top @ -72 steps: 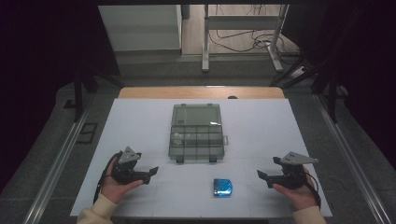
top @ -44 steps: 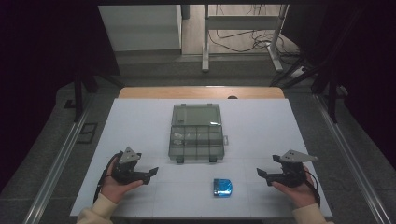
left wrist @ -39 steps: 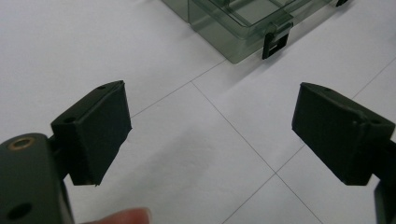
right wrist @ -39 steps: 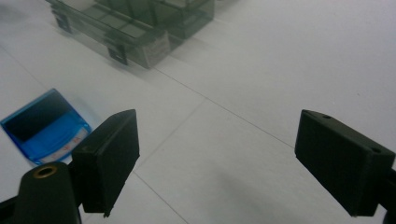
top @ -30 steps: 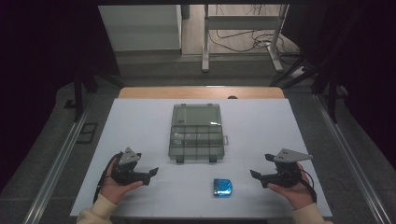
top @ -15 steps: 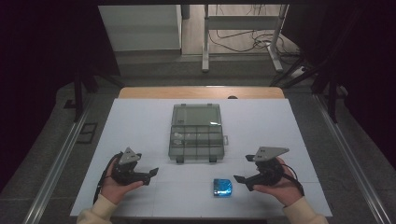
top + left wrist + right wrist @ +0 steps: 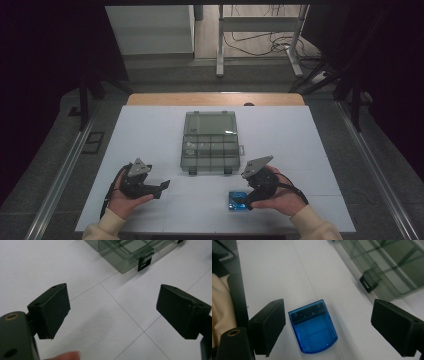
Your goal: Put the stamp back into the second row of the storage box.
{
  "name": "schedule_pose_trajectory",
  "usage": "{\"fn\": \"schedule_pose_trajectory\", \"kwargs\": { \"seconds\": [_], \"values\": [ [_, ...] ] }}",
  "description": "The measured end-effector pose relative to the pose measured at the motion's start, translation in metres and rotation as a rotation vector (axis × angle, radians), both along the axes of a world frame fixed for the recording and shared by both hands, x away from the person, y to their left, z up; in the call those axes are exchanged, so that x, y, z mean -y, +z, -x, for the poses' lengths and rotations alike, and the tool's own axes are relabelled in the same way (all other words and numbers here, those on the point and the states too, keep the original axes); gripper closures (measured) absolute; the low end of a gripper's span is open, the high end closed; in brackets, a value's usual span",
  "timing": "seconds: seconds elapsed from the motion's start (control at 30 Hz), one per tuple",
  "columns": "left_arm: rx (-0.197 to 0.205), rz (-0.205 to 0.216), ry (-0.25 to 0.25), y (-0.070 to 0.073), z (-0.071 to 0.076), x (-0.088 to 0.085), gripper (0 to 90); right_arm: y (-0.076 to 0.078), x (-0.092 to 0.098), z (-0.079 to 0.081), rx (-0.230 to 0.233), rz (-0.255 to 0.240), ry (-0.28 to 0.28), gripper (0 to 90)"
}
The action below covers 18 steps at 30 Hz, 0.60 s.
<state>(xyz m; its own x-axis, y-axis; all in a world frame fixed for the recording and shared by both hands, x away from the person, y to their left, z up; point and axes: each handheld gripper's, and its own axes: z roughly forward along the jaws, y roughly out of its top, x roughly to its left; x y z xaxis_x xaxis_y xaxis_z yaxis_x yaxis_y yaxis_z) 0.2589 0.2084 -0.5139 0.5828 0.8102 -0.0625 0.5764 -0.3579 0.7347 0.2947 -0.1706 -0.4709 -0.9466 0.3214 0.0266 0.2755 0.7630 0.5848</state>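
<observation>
Right tool [image 7: 328, 327] hovers wide over blue case [image 7: 313, 326], case's long axis at twelve o'clock between jaws; left tool [image 7: 112, 312] wide, well apart.

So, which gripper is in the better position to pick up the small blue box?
Right. The right gripper is open with the blue box between its jaws; the left gripper sits apart, over bare table.
</observation>
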Motion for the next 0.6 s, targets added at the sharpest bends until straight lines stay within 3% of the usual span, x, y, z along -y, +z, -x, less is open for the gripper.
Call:
{"fn": "schedule_pose_trajectory", "kwargs": {
  "seconds": [0.17,0.2,0.23,0.3,0.6],
  "values": [
    [0.001,-0.002,-0.002,0.000,0.000,0.000,12.2,-0.008,-0.011,0.000,-0.016,0.059,0.043,12.5],
    [0.001,0.001,0.000,0.000,0.000,0.001,12.2,-0.014,-0.015,0.000,-0.042,0.095,0.074,13.0],
    [0.001,0.001,0.000,0.000,0.000,0.001,12.3,-0.014,-0.015,0.000,-0.042,0.095,0.074,13.0],
    [0.000,0.002,-0.002,0.000,0.000,0.001,12.3,-0.023,-0.021,0.001,-0.051,0.147,0.098,13.1],
    [-0.002,-0.005,-0.008,-0.001,0.000,0.001,12.3,-0.034,-0.027,0.002,-0.055,0.209,0.127,19.3]
  ]
}}
